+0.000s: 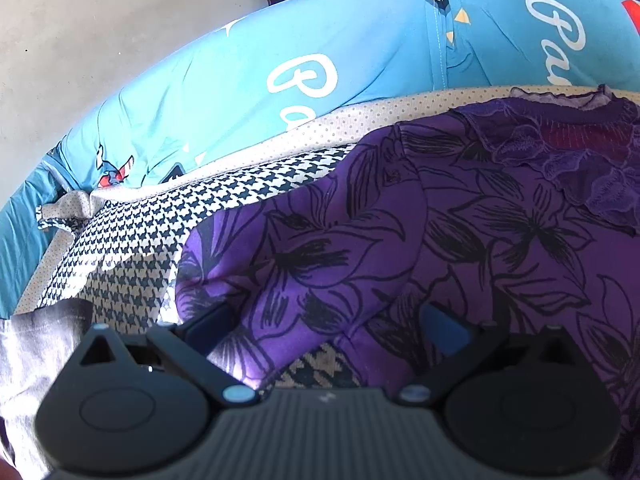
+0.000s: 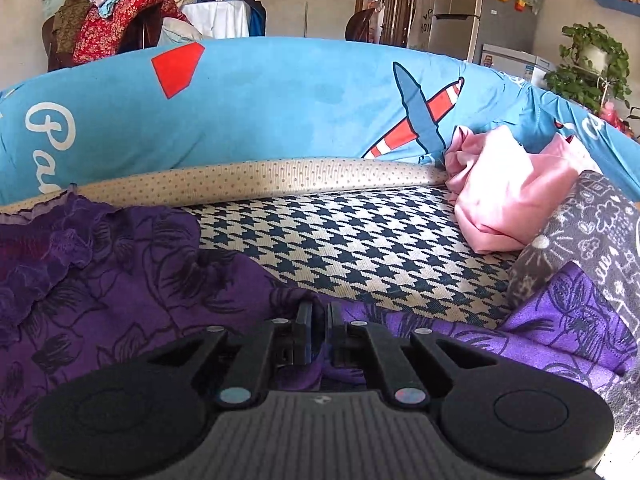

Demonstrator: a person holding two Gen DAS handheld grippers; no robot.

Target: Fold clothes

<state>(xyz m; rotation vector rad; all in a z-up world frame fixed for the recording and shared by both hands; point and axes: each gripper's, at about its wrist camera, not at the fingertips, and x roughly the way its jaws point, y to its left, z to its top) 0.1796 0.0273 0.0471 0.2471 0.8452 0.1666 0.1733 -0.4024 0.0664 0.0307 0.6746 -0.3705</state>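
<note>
Purple floral blouse (image 1: 420, 232) with lace collar is lying rumpled on a houndstooth cushion (image 2: 380, 248). Left gripper (image 1: 324, 332) is standing open over its hem; right gripper (image 2: 318, 320) is pinching its thin fabric.

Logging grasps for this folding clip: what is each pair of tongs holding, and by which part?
The right tongs pinch the purple floral garment at its near edge. The left tongs are open, holding nothing.
</note>
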